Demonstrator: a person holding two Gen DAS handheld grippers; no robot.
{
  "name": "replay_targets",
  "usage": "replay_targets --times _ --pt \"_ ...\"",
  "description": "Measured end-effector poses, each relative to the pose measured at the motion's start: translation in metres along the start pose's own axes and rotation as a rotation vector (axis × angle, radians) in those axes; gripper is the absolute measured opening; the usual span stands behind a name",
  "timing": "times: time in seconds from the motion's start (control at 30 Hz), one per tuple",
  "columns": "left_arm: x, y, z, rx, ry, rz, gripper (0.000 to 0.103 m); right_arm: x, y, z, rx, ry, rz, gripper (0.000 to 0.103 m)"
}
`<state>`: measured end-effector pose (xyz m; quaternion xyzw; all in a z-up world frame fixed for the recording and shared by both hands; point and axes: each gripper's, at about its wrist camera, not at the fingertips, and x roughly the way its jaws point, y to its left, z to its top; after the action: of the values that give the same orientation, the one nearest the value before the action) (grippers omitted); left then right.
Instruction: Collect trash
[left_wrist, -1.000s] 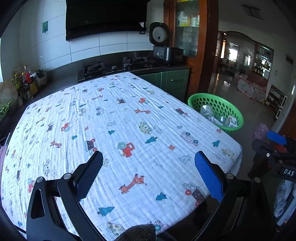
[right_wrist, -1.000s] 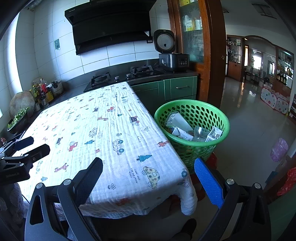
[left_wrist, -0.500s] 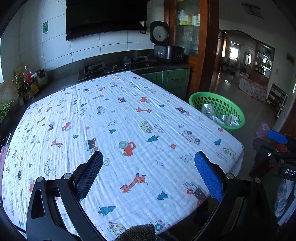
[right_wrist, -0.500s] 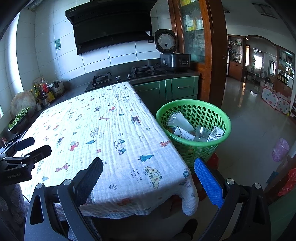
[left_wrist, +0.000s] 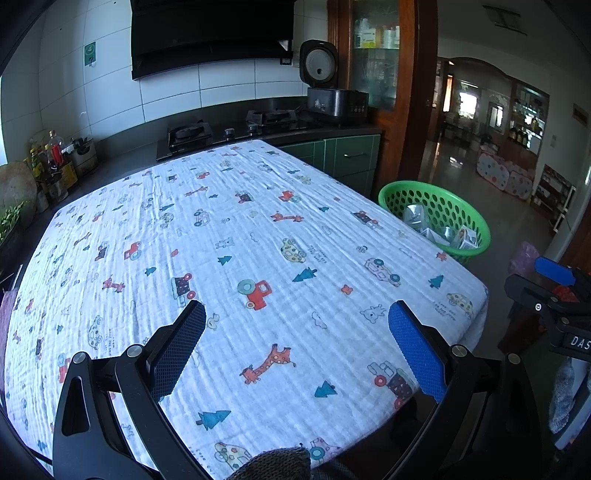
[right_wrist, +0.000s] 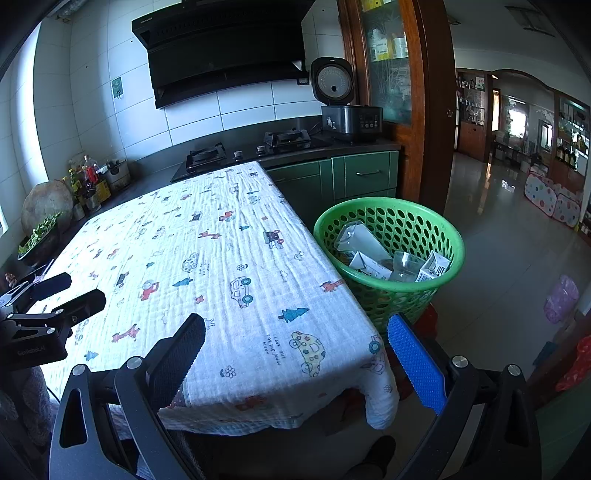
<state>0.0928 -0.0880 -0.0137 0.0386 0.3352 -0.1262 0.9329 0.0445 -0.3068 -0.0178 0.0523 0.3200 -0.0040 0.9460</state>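
Both pairs of fingers spread wide, empty: left gripper (left_wrist: 295, 325) over table (left_wrist: 258, 229), right gripper (right_wrist: 295, 332) off its edge. Views barely shifted from moments ago. Trash (right_wrist: 391, 262) sits in green basket (right_wrist: 454, 240) beside table; cloth bare, collecting probably done.

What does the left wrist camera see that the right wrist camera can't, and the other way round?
Only the left view shows the right tool beside the table's corner. Only the right view shows the left tool, the bowl of greens and the basket's full outer wall. Both show the tablecloth, the rice cooker, and cartons in the basket.
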Motion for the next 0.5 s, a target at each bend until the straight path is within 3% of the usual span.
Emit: replay_targets --times 0.5 --pt "0.0021 0.0012 -0.0009 -0.003 0.005 0.005 0.098 0.0029 0.0011 -0.0004 -0.003 0.005 0.006 0.096"
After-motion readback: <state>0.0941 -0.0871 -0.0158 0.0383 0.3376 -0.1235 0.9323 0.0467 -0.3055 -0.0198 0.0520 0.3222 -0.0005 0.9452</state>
